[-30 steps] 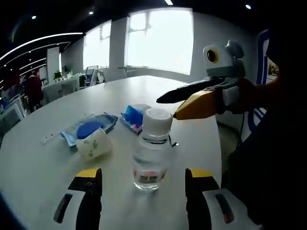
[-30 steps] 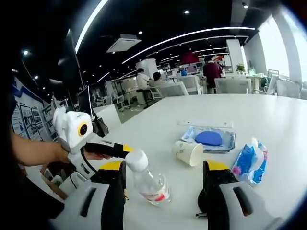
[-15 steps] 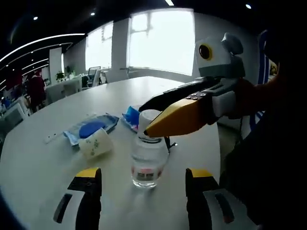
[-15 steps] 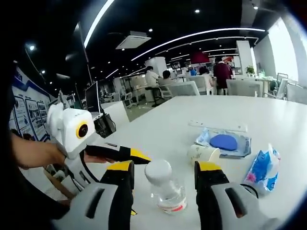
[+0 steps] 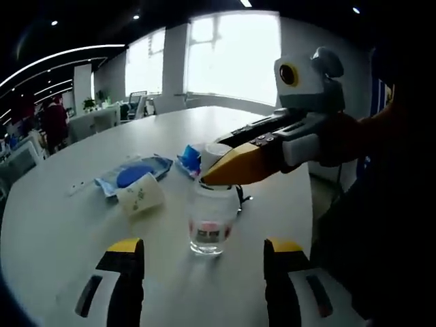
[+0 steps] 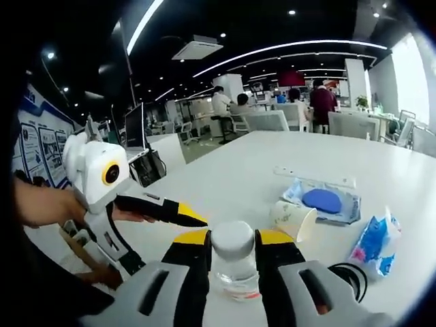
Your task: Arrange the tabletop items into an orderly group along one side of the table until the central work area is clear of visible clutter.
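A clear water bottle (image 5: 207,228) with a white cap (image 6: 233,238) stands upright on the white table (image 5: 48,231). My right gripper (image 6: 233,246) is shut on the bottle's neck just under the cap; it reaches in from the right in the left gripper view (image 5: 204,172). My left gripper (image 5: 203,252) stands open just in front of the bottle, a jaw on either side and apart from it. From the right gripper view the left gripper (image 6: 191,218) comes in from the left. A paper cup (image 5: 139,195) lies on its side beyond the bottle.
A clear pouch holding a blue round thing (image 6: 321,200), a blue tissue pack (image 6: 376,238) and a white strip (image 6: 315,176) lie past the cup (image 6: 294,219). A black cable (image 6: 349,274) lies near the bottle. Chairs, desks and people are far behind.
My right gripper moved in onto the bottle and shut its jaws around the neck under the cap. The left gripper stayed open in front of the bottle.
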A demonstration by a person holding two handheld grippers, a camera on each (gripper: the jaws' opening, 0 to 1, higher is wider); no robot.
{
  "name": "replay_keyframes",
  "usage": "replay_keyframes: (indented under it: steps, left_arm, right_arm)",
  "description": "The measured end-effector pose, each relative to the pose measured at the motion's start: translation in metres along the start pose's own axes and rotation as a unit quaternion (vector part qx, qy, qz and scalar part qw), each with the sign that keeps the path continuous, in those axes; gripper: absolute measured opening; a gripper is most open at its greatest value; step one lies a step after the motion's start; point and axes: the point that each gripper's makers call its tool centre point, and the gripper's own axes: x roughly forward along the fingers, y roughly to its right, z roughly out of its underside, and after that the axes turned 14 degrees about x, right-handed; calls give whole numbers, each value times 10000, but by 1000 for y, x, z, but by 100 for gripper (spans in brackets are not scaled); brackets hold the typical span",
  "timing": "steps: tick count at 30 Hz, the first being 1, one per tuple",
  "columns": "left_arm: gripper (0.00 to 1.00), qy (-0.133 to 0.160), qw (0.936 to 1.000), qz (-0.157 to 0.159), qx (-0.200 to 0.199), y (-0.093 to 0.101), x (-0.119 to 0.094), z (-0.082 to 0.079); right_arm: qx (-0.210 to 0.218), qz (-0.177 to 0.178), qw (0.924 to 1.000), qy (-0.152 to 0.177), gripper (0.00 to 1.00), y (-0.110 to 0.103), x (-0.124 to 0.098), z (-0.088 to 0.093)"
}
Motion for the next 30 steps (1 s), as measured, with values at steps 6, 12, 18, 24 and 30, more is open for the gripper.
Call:
replay_keyframes:
  steps: [6, 12, 18, 24, 30]
  left_arm:
    - [70, -3, 10000, 43, -8, -1, -1, 4]
    - [69, -1, 9999, 123, 42, -5, -2, 4]
    - [69, 4, 9994, 302, 163, -5, -1, 2]
    - [68, -3, 9980, 550, 321, 0, 6, -1]
    - [66, 91, 9946, 920, 481, 4, 23, -7]
  right_arm:
    - [-257, -7, 9997, 2, 19, 0, -1, 0]
    - [-497, -98, 9987, -72, 18, -1, -1, 0]
    - [-612, -330, 9973, -223, 18, 4, -1, -2]
    - [-671, -509, 9961, -269, 17, 6, -4, -2]
    - [-750, -769, 9937, -319, 17, 3, -7, -1]
